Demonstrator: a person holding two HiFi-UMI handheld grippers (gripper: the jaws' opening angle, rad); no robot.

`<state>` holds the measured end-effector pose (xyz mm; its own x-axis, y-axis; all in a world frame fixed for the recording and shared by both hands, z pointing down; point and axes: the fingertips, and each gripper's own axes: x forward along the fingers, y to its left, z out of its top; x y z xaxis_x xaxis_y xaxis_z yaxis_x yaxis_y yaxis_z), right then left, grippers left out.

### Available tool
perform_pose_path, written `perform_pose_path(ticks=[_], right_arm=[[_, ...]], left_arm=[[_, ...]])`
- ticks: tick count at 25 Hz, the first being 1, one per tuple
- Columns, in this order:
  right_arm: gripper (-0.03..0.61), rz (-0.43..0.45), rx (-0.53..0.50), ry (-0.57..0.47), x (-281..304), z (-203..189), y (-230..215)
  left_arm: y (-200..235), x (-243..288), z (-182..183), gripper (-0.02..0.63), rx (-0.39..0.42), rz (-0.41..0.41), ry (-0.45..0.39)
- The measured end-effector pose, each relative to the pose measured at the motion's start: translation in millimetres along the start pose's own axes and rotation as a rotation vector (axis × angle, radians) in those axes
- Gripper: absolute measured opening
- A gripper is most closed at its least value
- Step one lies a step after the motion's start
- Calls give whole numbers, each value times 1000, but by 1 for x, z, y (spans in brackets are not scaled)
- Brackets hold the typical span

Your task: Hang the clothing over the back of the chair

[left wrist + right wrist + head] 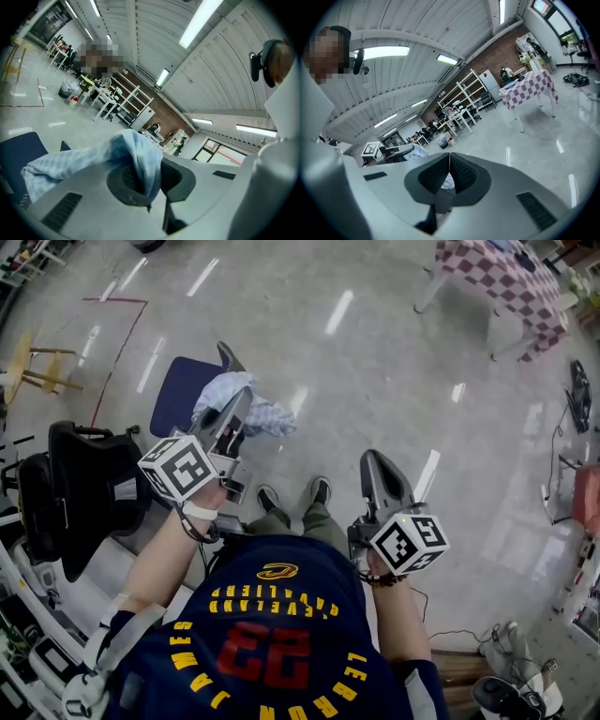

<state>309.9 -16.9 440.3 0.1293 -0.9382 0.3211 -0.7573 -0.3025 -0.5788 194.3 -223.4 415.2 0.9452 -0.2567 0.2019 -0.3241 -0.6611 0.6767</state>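
Item one: my left tongs (241, 407) (152, 186), clenched on the clothing (267, 414) (70, 160), a pale blue checked cloth. One fold is pinched between the pads and the rest spills off the tips to their left.

Item two: blue chair (176, 392) (18, 146), just beyond and below the left tongs' tips. The cloth overlaps its near edge in the head view; whether it rests on the chair I cannot tell.

Item three: my right tongs (371, 462) (450, 161), clenched, tips meeting with nothing between them, held well apart from the cloth.

Item four: checked tabletop (511, 282) (529, 85), far ahead of the right tongs across the glossy floor (375, 362).
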Motion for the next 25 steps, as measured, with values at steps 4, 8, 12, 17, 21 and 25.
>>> perform_pose_path(ticks=[4, 8, 12, 17, 21, 25], right_arm=[[9, -41, 21, -15, -13, -6, -12], [9, -71, 34, -27, -22, -7, -20], [9, -100, 47, -34, -32, -6, -29], [9, -136, 63, -48, -43, -12, -37], [9, -168, 77, -44, -50, -18, -44], [9, -184, 90, -34, -53, -26, -48]], left_arm=[[7, 17, -44, 21, 2, -5, 95], [23, 33, -86, 21, 4, 19, 188], [43, 45, -123, 21, -2, 63, 257], [75, 49, -164, 21, 11, 113, 329], [105, 50, -194, 21, 25, 167, 383], [140, 46, -224, 21, -16, 222, 442]])
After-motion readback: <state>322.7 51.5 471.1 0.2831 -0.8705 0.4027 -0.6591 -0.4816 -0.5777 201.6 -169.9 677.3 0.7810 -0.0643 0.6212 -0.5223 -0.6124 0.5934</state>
